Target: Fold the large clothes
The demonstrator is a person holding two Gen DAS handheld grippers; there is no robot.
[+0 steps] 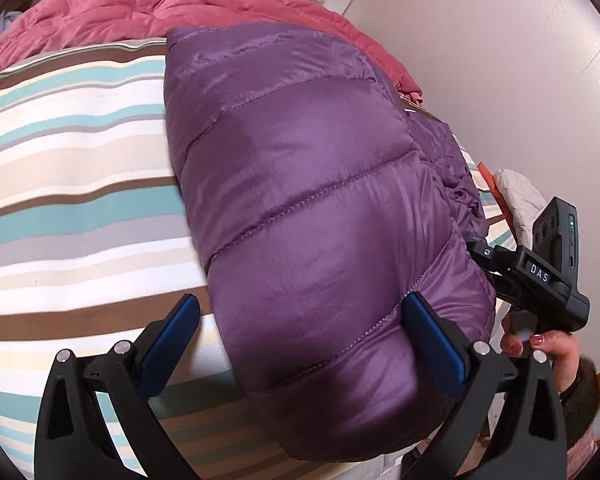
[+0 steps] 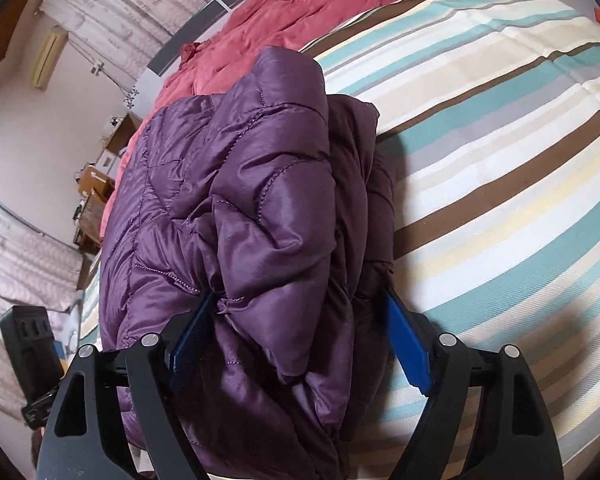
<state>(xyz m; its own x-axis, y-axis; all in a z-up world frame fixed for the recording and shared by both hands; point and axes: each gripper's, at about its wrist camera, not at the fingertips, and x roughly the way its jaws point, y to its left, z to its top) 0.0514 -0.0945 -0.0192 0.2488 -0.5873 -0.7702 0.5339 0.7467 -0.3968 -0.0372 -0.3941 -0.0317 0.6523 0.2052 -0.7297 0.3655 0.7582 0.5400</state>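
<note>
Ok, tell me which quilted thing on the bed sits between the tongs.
The purple puffer jacket, glossy and folded on the striped cover; the pink quilt lies farther back, untouched.

Black tool (image 1: 300, 328) frames with blue pads, silver screws; hand (image 1: 556, 350) with dark-red nails.

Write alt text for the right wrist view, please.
A folded purple puffer jacket fills the gap between the right gripper's open blue pads, resting on a striped bedspread. A red quilt lies beyond it.
</note>
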